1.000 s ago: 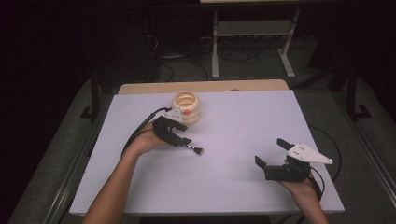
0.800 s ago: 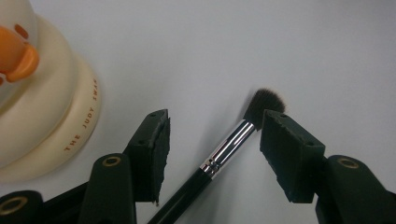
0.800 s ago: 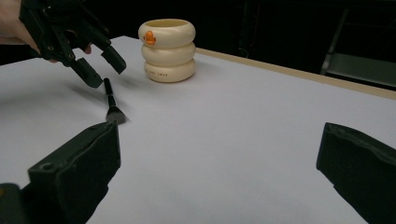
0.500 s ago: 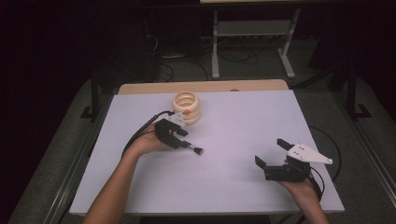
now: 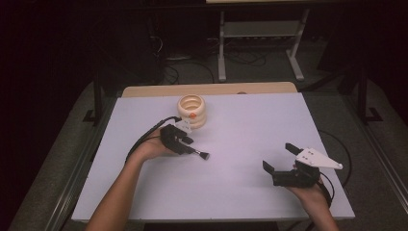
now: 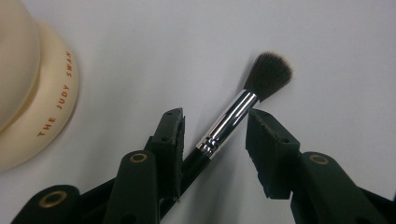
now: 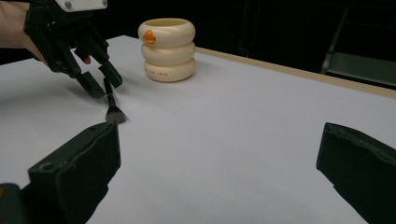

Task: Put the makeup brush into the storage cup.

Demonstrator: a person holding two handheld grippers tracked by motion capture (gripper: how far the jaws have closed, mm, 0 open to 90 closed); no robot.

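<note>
A small makeup brush point(image 5: 201, 154) with a black handle, silver ferrule and dark bristles lies on the white table point(image 5: 250, 125). My left gripper point(image 5: 189, 146) points down at it. In the left gripper view the brush point(image 6: 232, 116) lies slanted between the two jaws of the left gripper point(image 6: 215, 117), which have just been closing. A gap still shows beside the ferrule, so the gripper is open around the brush. My right gripper point(image 5: 277, 156) rests near the front right edge, open wide and empty. The right gripper view also shows the left gripper point(image 7: 105, 81) above the brush point(image 7: 112, 109).
A cream holder shaped like three stacked rings point(image 5: 192, 111), with an orange mark, stands just behind the left gripper; it is also in the left gripper view point(image 6: 28, 93) and the right gripper view point(image 7: 168, 49). Dark floor, cables and a metal stand lie beyond the table.
The left gripper's jaws have narrowed around the brush, and the hand has shifted only slightly. The brush and the right gripper have stayed where they were.
</note>
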